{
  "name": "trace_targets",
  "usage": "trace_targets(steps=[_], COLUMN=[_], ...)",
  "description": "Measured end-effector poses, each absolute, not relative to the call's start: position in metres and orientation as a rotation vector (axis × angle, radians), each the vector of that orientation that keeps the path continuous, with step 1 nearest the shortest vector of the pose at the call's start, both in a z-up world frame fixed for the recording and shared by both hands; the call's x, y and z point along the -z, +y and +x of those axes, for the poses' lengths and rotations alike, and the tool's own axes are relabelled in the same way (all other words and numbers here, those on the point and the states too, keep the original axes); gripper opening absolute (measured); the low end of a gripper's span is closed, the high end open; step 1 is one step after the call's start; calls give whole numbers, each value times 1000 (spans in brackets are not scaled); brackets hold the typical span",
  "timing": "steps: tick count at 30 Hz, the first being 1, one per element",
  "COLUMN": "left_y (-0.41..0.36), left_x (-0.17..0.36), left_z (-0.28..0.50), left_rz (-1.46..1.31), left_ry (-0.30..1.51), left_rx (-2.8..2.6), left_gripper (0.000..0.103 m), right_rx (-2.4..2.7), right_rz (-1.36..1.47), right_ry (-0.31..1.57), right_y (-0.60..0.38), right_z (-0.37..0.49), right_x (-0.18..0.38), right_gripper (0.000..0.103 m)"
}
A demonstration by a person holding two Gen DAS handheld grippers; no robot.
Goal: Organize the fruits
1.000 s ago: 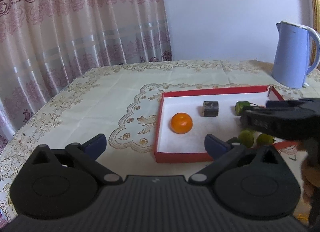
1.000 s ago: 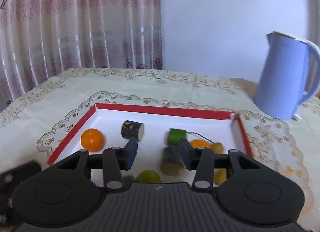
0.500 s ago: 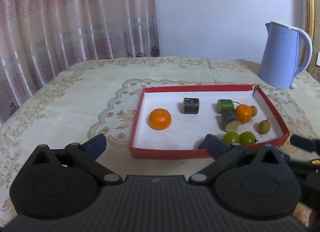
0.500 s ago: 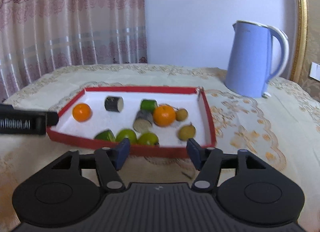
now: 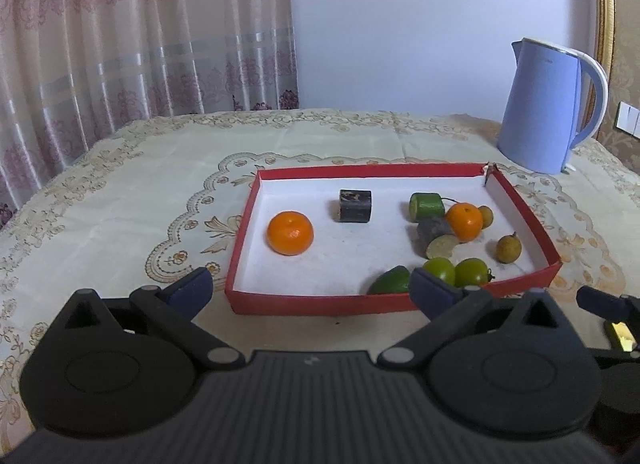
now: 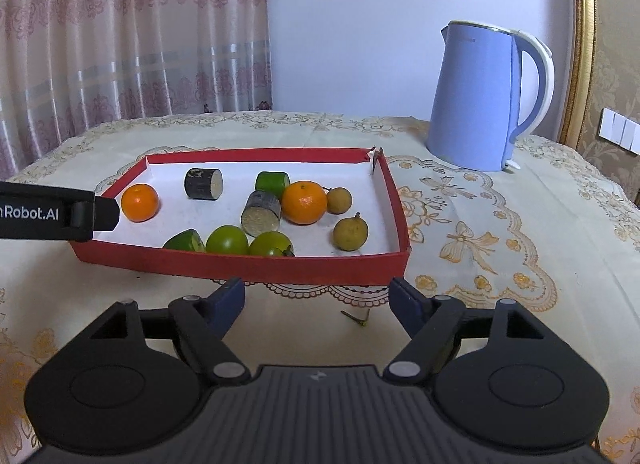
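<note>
Fruit all sits inside the red tray (image 6: pixel 240 266), ahead of both sets of jaws and beyond the near wall. Right gripper (image 6: pixel 316 300) is wide open with nothing between its pads; the jaws have just been opening, and they stand short of the tray over bare tablecloth (image 6: pixel 500 304). Left gripper (image 5: pixel 308 290) is also spread wide and empty, its right pad overlapping the tray's near wall in view.

Ahead of the right jaws: green fruits (image 6: pixel 227 240) bunched against the near wall, a dark cut cylinder (image 6: pixel 261 213) leaning on the larger orange (image 6: pixel 304 202), two small brown fruits (image 6: pixel 350 233) to the right. A lone orange (image 5: pixel 290 233) lies ahead of the left jaws. Probably the cluster marks a sorting corner; the loose orange is likely unsorted.

Compared with a second ago: the right gripper then hung over the tray with the cylinder at its pads; now it is pulled back, and the cylinder rests in the tray. Kettle (image 6: pixel 480 96) stands well beyond.
</note>
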State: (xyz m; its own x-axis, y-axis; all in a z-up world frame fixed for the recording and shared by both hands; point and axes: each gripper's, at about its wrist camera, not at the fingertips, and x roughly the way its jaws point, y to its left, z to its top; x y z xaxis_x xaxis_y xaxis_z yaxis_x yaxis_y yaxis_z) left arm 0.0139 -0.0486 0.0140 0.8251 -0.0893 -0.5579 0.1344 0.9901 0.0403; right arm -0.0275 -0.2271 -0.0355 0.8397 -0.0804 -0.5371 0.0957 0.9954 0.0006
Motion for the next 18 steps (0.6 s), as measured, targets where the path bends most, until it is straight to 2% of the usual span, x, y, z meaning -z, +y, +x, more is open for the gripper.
trace_targets(steps=[18], left_y=[-44], left_x=[-6], left_z=[24], left_rz=[67], left_ry=[615], left_rx=[110], left_gripper=[103], right_rx=[92], right_rz=[14], right_ry=[571], right_y=[-225], right_z=[-29], right_x=[37], right_gripper=[79])
